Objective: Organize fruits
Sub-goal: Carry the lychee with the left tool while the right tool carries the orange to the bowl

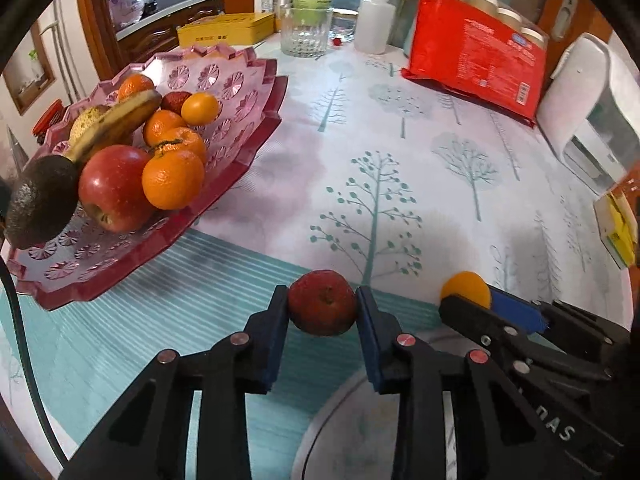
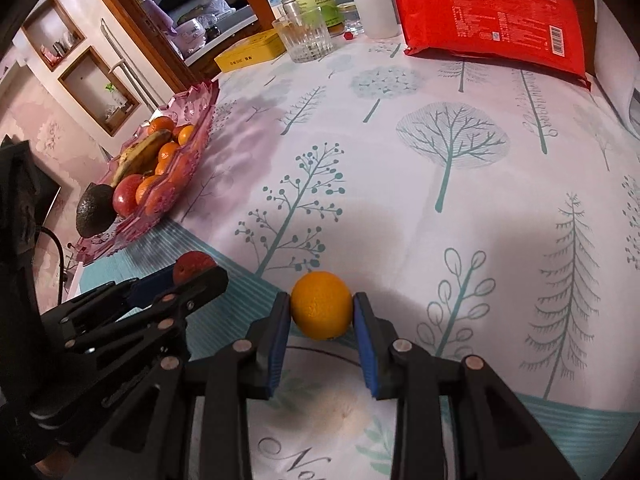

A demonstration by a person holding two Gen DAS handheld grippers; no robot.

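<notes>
Left gripper (image 1: 322, 308) pinches a red fruit (image 1: 322, 303); right gripper (image 2: 321, 312) pinches an orange (image 2: 321, 305). Ahead-left, pink fruit bowl (image 1: 256, 92) holding apple (image 1: 114, 186), avocado (image 1: 40, 200), banana (image 1: 120, 120), tangerines (image 1: 173, 178).

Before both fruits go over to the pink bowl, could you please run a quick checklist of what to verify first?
1. Left gripper grips the red fruit between its jaws: ok.
2. Right gripper grips the small orange: ok.
3. Both fruits lifted off the plate: cannot tell.
4. Tablecloth path toward the pink bowl unobstructed: ok.
5. Free room in the bowl: ok, its near rim area is bare.
</notes>
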